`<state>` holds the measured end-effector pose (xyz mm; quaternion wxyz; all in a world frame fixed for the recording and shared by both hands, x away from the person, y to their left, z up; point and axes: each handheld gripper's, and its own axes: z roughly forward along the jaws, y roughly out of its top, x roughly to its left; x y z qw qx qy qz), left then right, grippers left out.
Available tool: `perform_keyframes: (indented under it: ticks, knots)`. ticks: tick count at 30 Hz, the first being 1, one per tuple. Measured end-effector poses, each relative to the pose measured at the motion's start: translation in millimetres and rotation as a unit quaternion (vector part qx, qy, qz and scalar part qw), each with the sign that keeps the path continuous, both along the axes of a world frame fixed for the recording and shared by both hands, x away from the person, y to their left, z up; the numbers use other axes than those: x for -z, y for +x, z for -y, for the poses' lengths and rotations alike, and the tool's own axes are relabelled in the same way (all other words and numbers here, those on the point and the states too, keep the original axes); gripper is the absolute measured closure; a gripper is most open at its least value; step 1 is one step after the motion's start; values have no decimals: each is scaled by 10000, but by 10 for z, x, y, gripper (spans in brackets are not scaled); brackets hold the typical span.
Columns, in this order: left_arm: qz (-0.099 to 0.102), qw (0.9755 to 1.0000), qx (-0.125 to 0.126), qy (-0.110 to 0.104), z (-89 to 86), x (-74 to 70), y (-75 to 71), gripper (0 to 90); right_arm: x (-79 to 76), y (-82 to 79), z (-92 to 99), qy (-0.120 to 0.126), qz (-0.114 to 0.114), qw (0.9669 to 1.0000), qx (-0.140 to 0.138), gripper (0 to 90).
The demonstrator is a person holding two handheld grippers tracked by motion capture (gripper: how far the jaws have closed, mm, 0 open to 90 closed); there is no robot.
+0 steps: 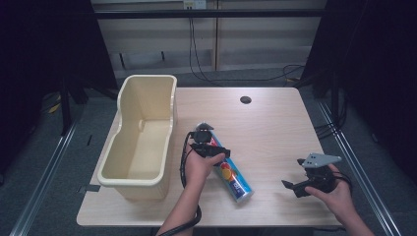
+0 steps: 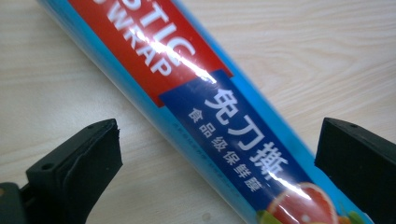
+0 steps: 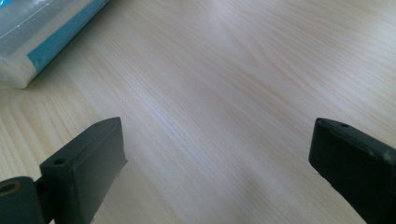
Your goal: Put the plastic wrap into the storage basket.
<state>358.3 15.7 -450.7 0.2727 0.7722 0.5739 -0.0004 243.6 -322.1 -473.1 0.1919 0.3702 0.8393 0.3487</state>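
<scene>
A long blue box of plastic wrap (image 1: 230, 174) lies slantwise on the wooden table (image 1: 265, 128), near the front middle. My left gripper (image 1: 209, 147) hovers over its far half, open, jaws straddling the box. In the left gripper view the box (image 2: 210, 107) runs between the two black jaws with a gap on each side, showing a red label, white letters and a fruit picture. My right gripper (image 1: 301, 188) is held open near the front right of the table. In the right gripper view its jaws frame bare wood, and the box end (image 3: 42, 32) shows at the upper left.
A tall cream plastic bin (image 1: 140, 135) stands empty on the left side of the table, right beside my left hand. A dark round cable hole (image 1: 245, 100) sits near the table's far edge. Cables lie on the floor behind the table.
</scene>
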Motion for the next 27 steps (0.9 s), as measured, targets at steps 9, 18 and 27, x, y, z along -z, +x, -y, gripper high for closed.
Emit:
perform_keyframes:
  ticks: [9, 18, 27]
  knots:
    - [-82, 9999, -5, -93, 97, 128, 15, 0, 0, -3, -20, -32, 23, 10000, -19, 35]
    - [-415, 9989, -212, -87, 135, 249, 56, 11, -3, 2, 2, 26, 53, 10000, -10, 37]
    - [-508, 9975, 72, 489, 27, 213, 84, 114, -3, 10, 17, 69, 23, 10000, 24, 39]
